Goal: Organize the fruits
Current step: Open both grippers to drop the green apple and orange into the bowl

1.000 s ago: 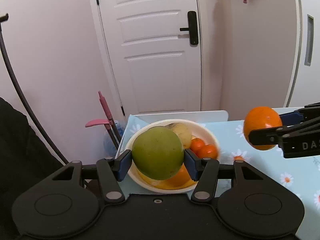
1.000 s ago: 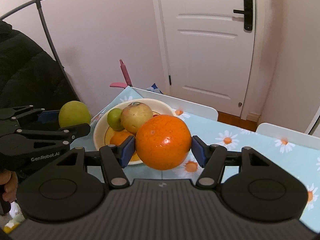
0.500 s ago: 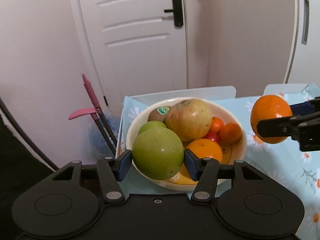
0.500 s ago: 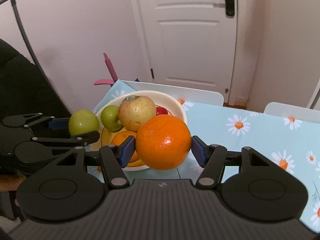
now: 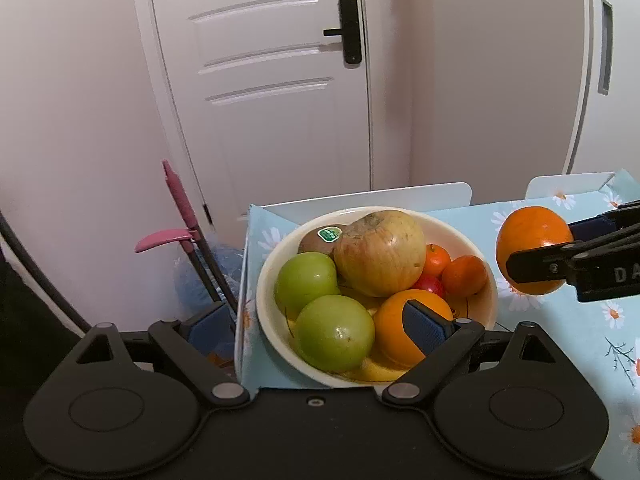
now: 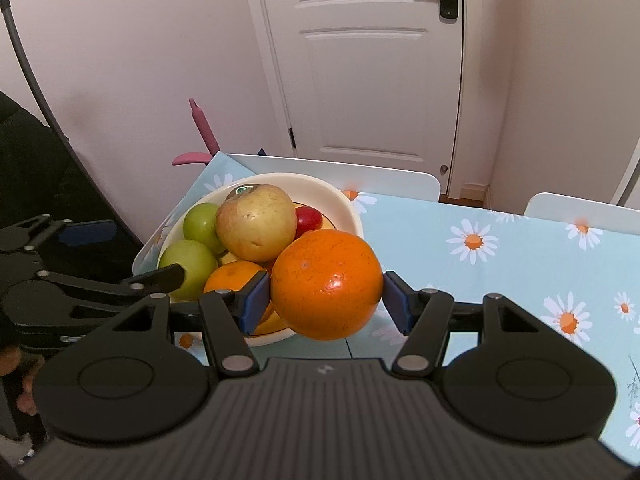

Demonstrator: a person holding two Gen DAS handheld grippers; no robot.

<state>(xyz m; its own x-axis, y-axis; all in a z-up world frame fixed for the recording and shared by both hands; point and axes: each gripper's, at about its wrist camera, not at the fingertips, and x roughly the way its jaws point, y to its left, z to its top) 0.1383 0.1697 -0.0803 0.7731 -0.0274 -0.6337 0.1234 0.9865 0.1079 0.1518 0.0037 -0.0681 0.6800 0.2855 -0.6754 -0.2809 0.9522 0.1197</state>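
Observation:
A cream bowl (image 5: 486, 276) at the table's left corner holds a large yellowish apple (image 5: 380, 254), two green apples, a kiwi, an orange and small red and orange fruits. The nearer green apple (image 5: 335, 333) lies in the bowl between the spread fingers of my left gripper (image 5: 320, 330), which is open. My right gripper (image 6: 324, 300) is shut on a big orange (image 6: 326, 284) and holds it in the air by the bowl's (image 6: 344, 204) right side. That orange also shows in the left wrist view (image 5: 534, 250).
The table has a light-blue daisy cloth (image 6: 520, 256). White chair backs (image 6: 340, 172) stand behind it, before a white door (image 5: 272, 80). A pink-handled broom and dustpan (image 5: 180, 216) lean at the left wall. A dark garment (image 6: 36, 168) is at the far left.
My left gripper has opened and let the green apple go into the bowl. Both grippers have tilted downward and come nearer the bowl; the right one still holds the orange.

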